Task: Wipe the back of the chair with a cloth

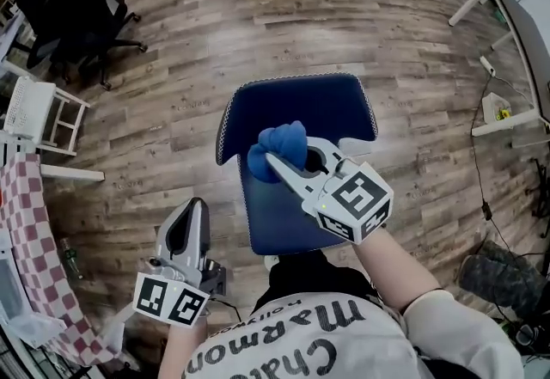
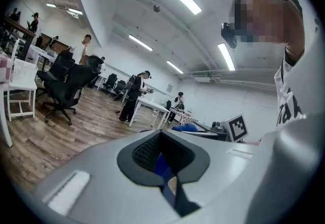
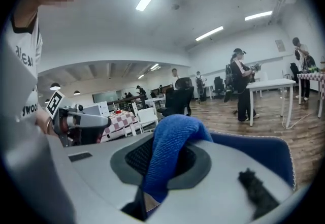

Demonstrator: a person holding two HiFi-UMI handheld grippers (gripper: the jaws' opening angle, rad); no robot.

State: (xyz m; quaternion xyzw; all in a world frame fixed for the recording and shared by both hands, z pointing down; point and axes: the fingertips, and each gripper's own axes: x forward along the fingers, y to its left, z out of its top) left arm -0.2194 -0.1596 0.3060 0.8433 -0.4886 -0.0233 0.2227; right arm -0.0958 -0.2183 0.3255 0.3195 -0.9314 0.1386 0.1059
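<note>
Reading my shirt (image 1: 301,336) in head view: big dark letters running in two lines, starting "Mar…" and "Cha…". Endings warping, not trusting them. Small line above them blurring, too small to read. Right gripper view catching shirt edge, showing fragment "woo". Left gripper view showing only cut-off strokes. Left claw (image 1: 191,207) carrying left marker cube (image 1: 170,300), right claw (image 1: 288,154) carrying right marker cube (image 1: 357,197). Both showing black-and-white square code patterns only.

The right tool (image 1: 290,161) reaches forward, jaws clamped on cloth (image 1: 277,145); the left tool (image 1: 195,210) hangs back, jaws together.
</note>
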